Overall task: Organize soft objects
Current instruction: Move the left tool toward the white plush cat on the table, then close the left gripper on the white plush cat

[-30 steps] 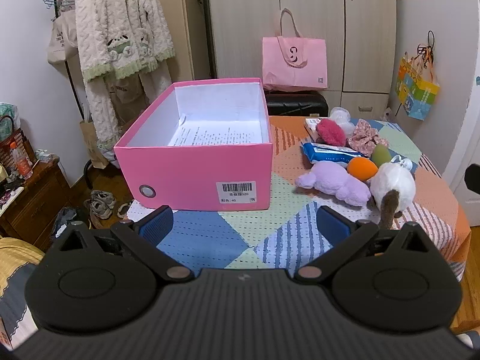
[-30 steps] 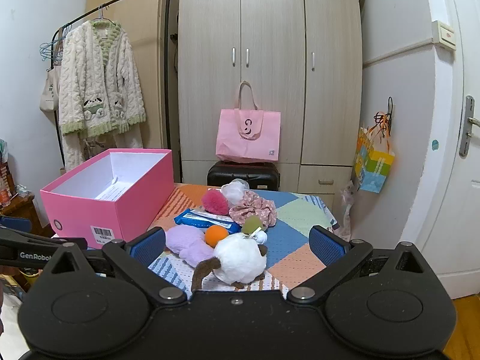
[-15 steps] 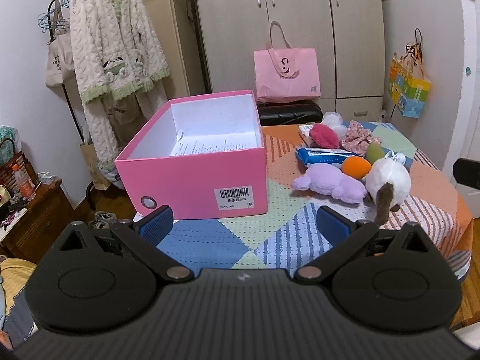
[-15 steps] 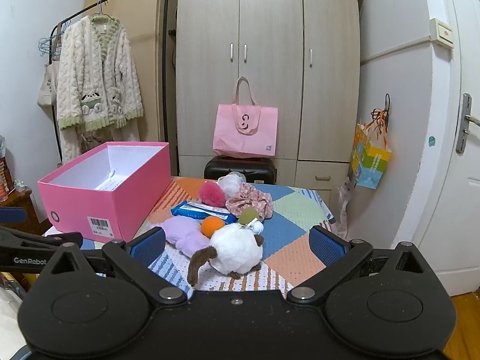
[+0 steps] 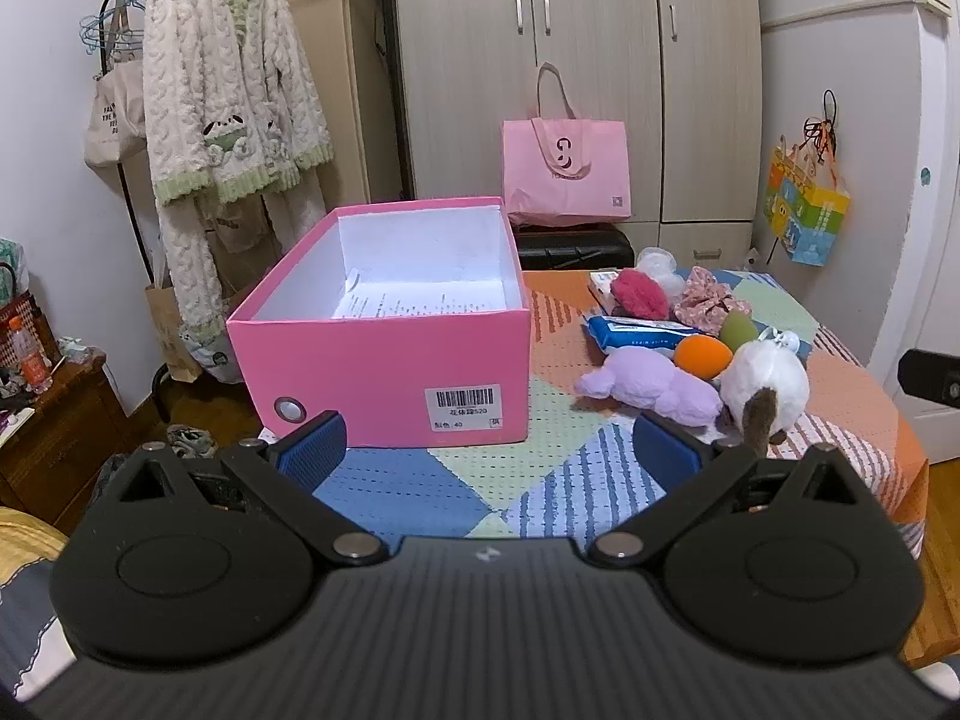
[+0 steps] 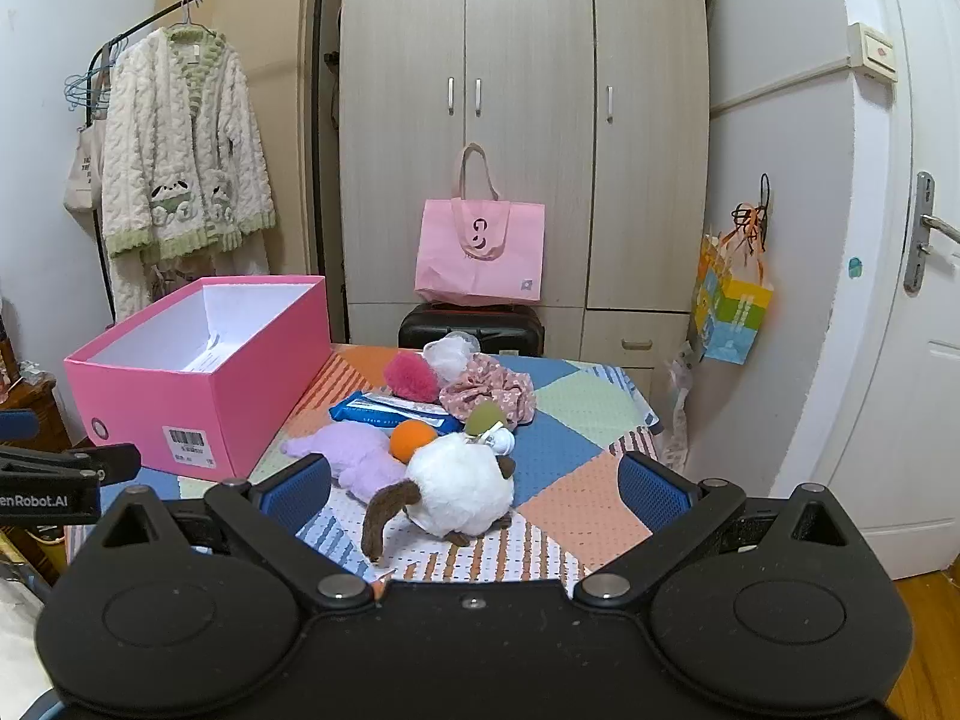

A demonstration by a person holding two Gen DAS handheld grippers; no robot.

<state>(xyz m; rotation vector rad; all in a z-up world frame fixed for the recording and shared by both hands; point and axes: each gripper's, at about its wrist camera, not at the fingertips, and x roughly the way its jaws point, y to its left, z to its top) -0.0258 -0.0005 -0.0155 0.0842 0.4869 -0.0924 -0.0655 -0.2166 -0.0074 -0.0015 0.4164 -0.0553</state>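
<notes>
An open pink box [image 5: 384,366] [image 6: 198,396] stands on the left of the patchwork table, with only a paper sheet inside. To its right lies a pile of soft things: a white and brown plush [image 5: 762,384] [image 6: 456,489], a purple plush [image 5: 648,387] [image 6: 360,450], an orange ball [image 5: 702,355] [image 6: 413,438], a green ball [image 6: 485,418], a magenta pom [image 5: 639,294] [image 6: 411,377] and a floral scrunchie [image 6: 489,387]. My left gripper [image 5: 489,447] is open and empty, in front of the box. My right gripper [image 6: 474,489] is open and empty, just short of the white plush.
A blue wipes pack [image 6: 390,411] and a white puff [image 6: 447,354] lie among the soft things. A pink bag [image 6: 480,252] sits on a black case behind the table. A coat rack [image 6: 180,162] stands left, a door [image 6: 918,330] right.
Both grippers have drawn back and risen a little from the table, so the box and the pile look slightly smaller and lower. Nothing on the table has moved.
</notes>
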